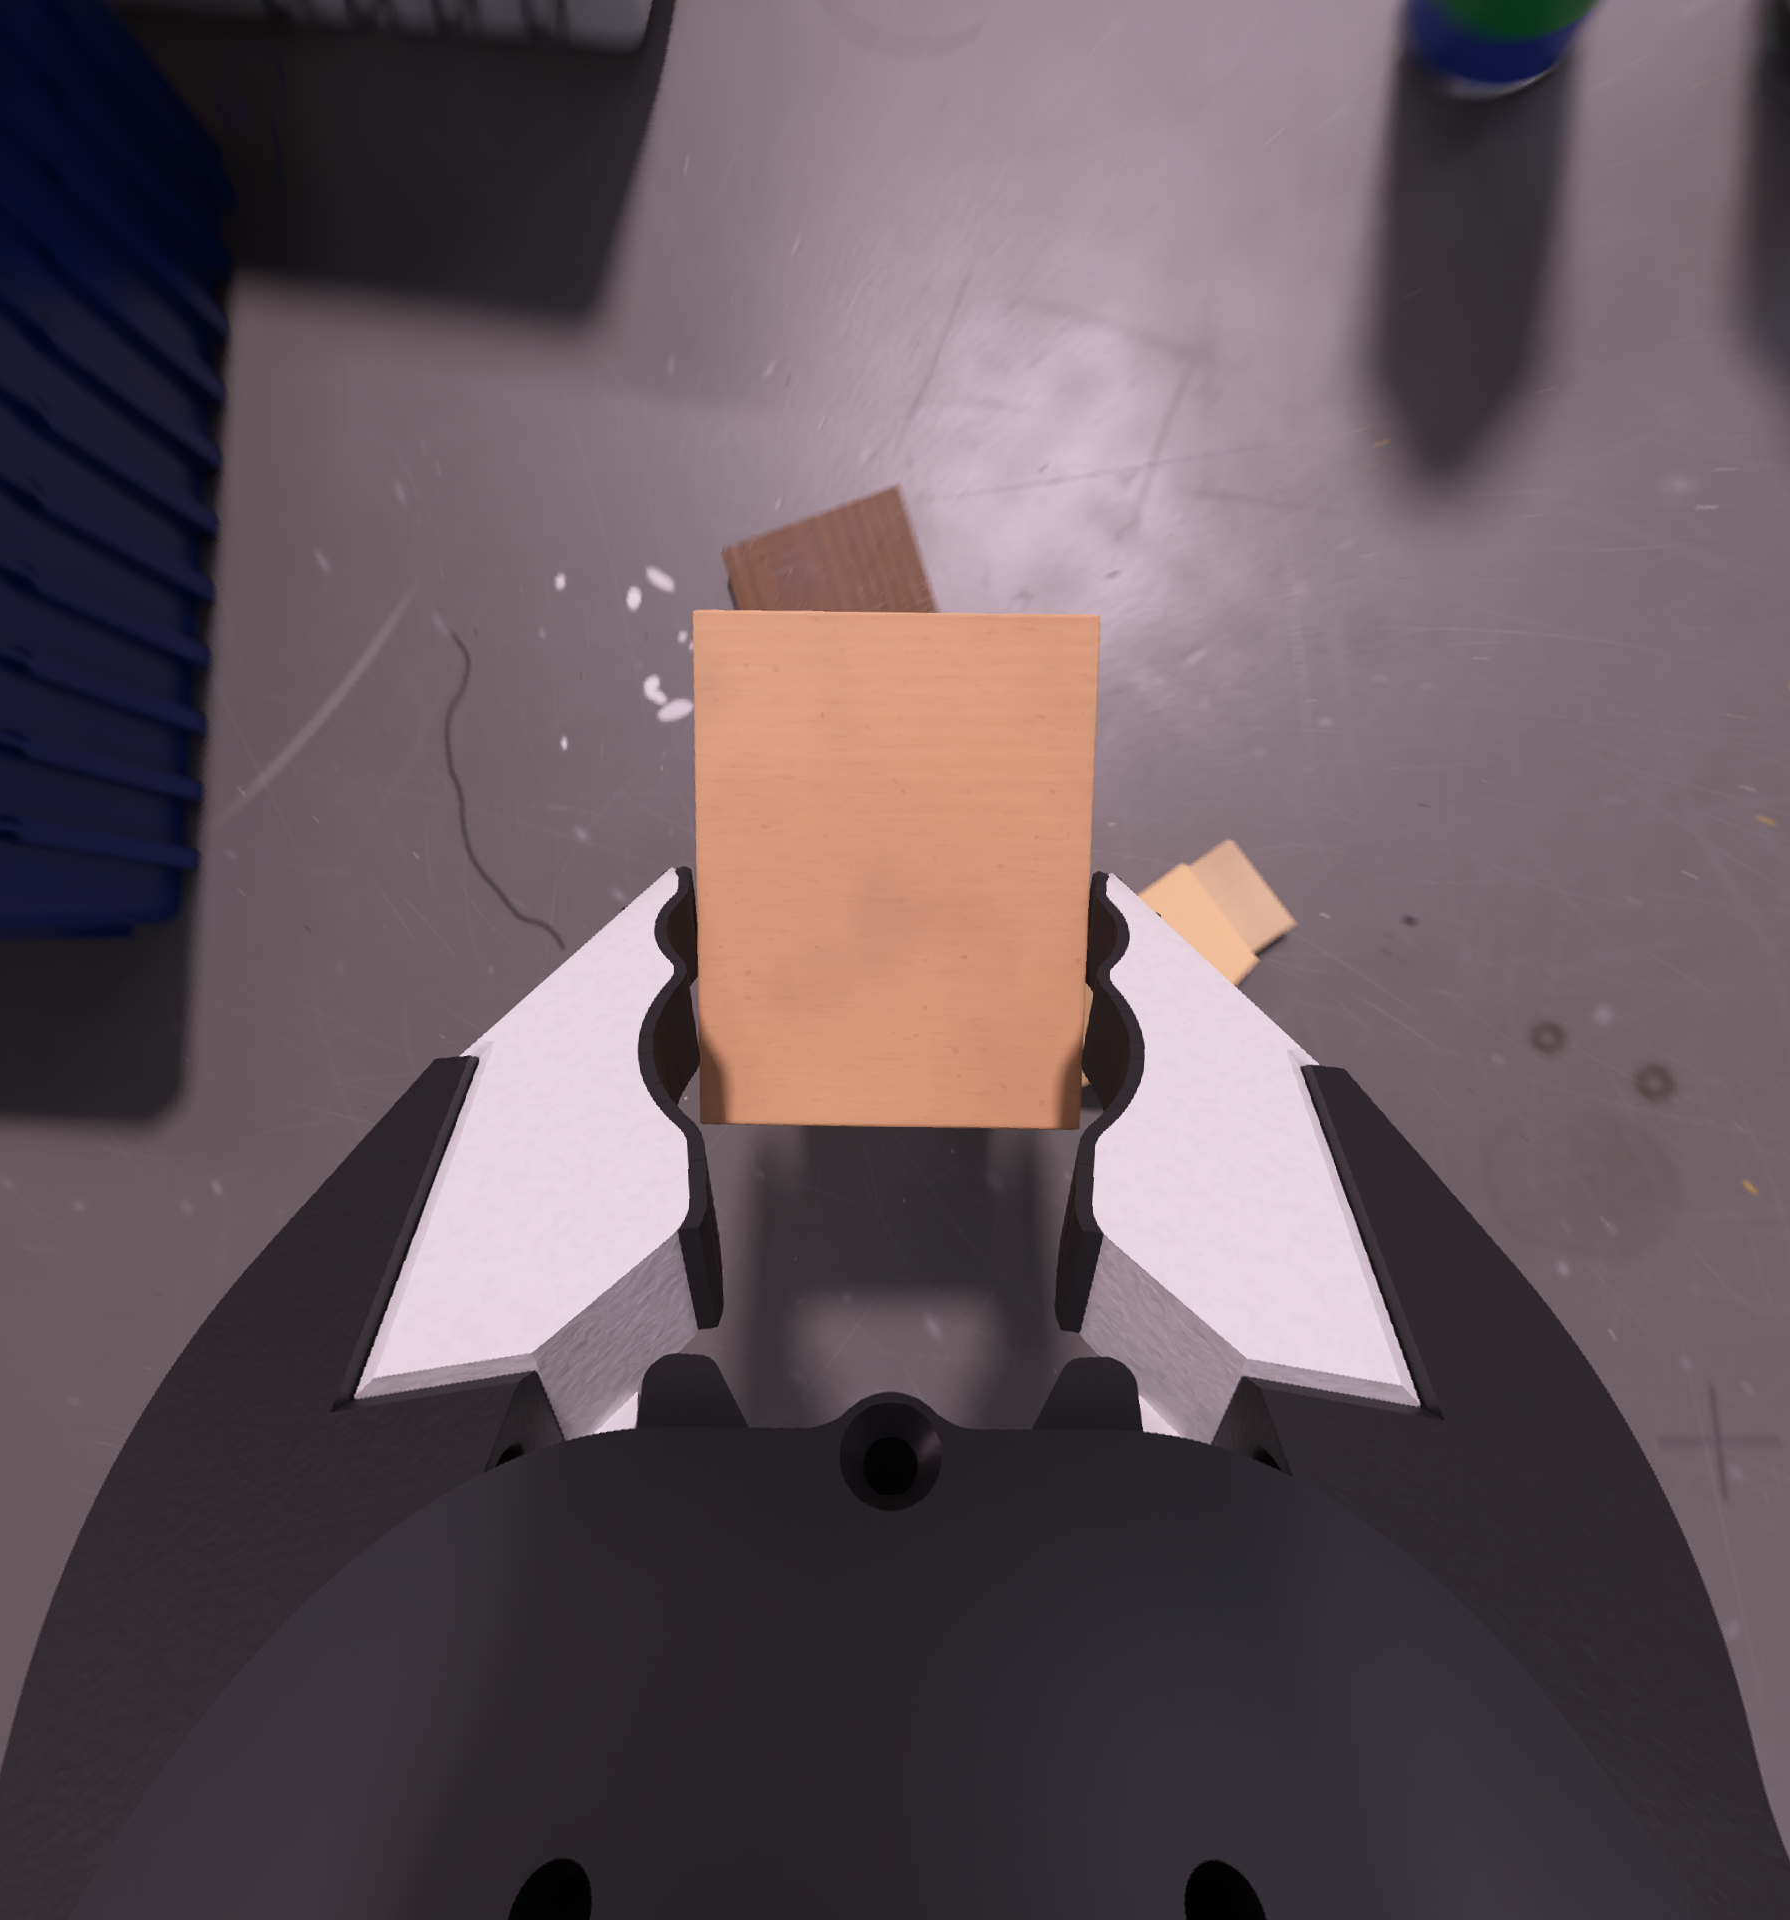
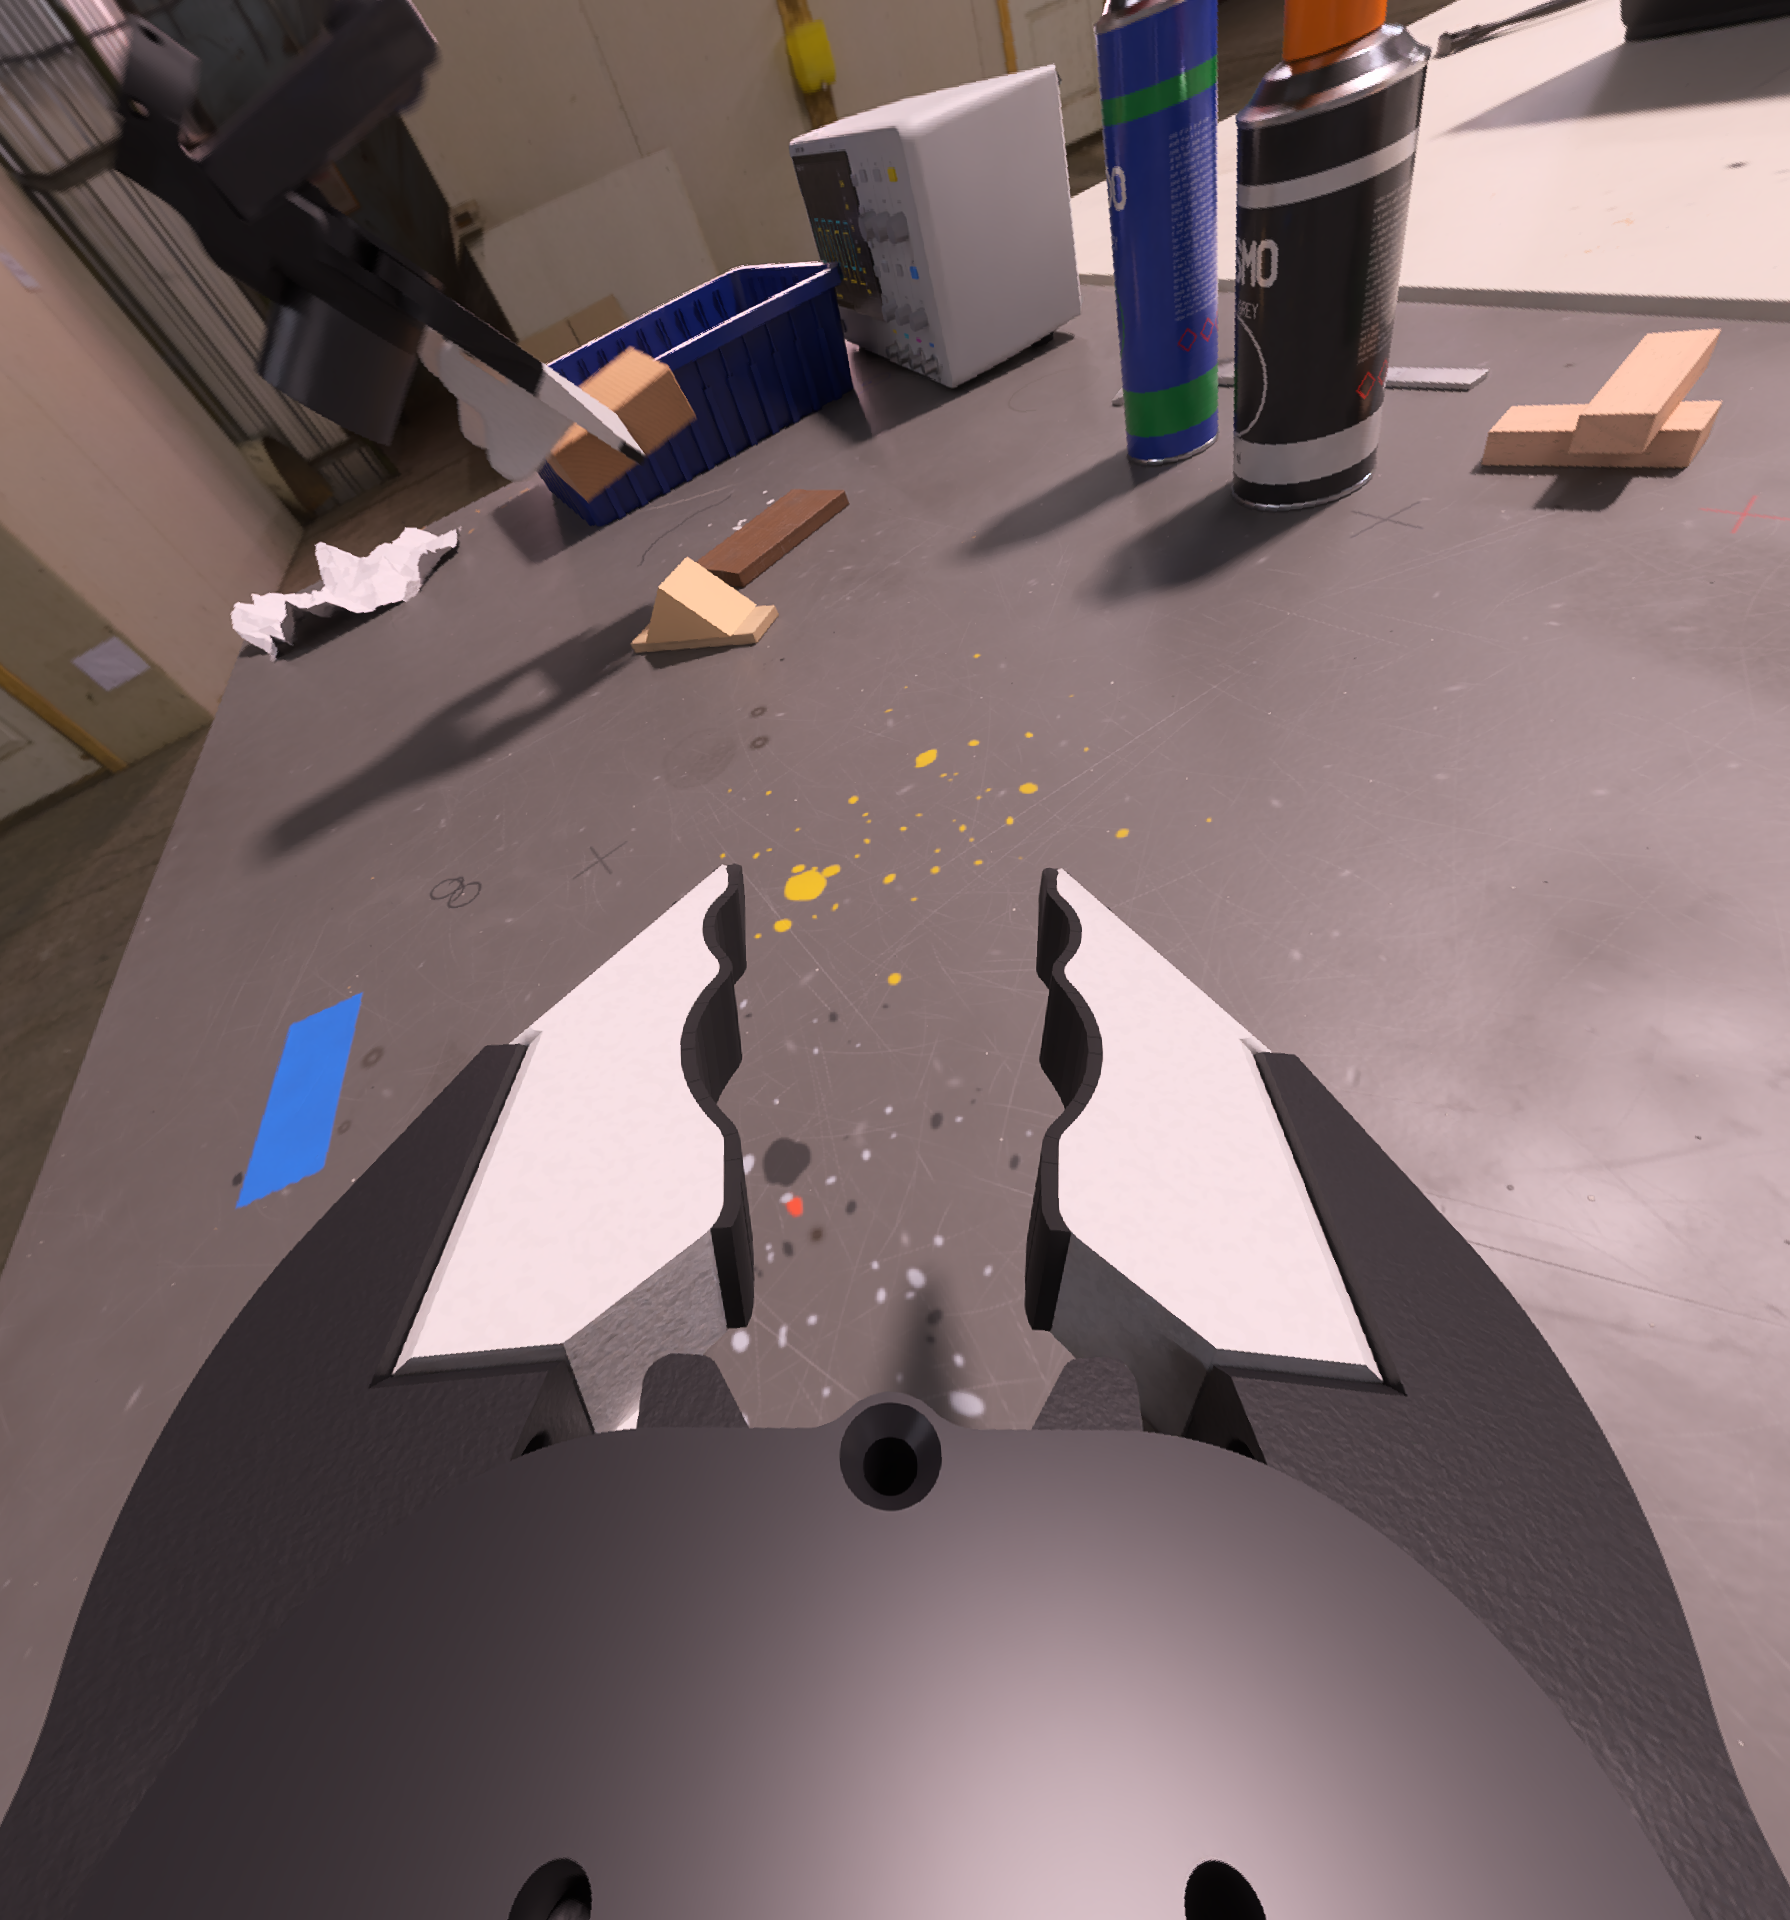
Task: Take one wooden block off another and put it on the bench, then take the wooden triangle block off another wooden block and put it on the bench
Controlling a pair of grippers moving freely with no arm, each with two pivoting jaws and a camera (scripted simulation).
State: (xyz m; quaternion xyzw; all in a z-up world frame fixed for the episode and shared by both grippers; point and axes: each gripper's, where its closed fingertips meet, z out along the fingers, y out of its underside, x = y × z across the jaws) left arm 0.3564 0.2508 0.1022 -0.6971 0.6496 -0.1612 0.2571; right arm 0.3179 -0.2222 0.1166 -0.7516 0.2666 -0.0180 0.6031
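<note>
My left gripper (image 1: 891,883) is shut on a light orange wooden block (image 1: 893,862) and holds it above the grey bench. Below it lie a dark brown flat block (image 1: 829,561) and a pale triangle block on a pale flat block (image 1: 1223,914). In the right wrist view the left gripper (image 2: 610,426) holds the orange block (image 2: 626,416) high above the dark brown block (image 2: 777,530) and the pale triangle block (image 2: 699,603) on its flat base block (image 2: 735,629). My right gripper (image 2: 891,883) is open and empty, low over the bench.
A blue bin (image 2: 725,353) (image 1: 60,499), a white instrument box (image 2: 953,218), a blue spray can (image 2: 1161,229) and a black spray can (image 2: 1317,270) stand at the back. Crossed light wood blocks (image 2: 1618,416) lie far right. Crumpled white paper (image 2: 351,582) lies at the left edge.
</note>
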